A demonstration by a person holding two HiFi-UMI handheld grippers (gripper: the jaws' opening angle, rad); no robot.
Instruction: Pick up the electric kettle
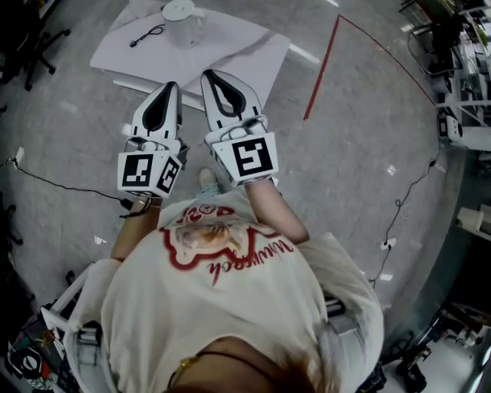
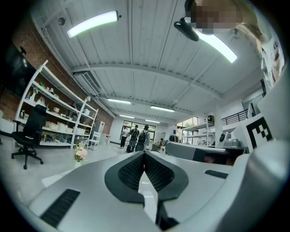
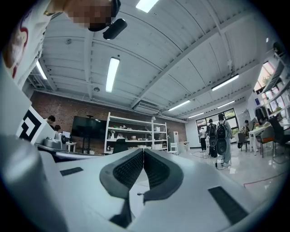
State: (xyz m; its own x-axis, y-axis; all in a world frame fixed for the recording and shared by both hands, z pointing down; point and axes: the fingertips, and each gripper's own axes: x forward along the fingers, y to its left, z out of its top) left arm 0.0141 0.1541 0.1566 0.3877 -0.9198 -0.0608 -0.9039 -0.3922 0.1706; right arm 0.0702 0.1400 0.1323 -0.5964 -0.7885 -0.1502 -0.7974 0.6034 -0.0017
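In the head view the white electric kettle (image 1: 182, 23) stands upright on a low white table (image 1: 238, 54) at the top of the picture. My left gripper (image 1: 172, 86) and right gripper (image 1: 208, 75) are held side by side in front of the person, both pointing toward the table and short of the kettle. Both are shut with nothing between the jaws. The left gripper view shows the left gripper (image 2: 144, 154) with its tips pressed together. In the right gripper view the right gripper (image 3: 143, 151) looks the same. Neither gripper view shows the kettle.
A black cable (image 1: 146, 34) lies on the table left of the kettle. A red line (image 1: 322, 61) runs across the grey floor at the right. Cables (image 1: 399, 215) trail on the floor. Shelves (image 2: 54, 118) and standing people (image 2: 136, 138) are far off.
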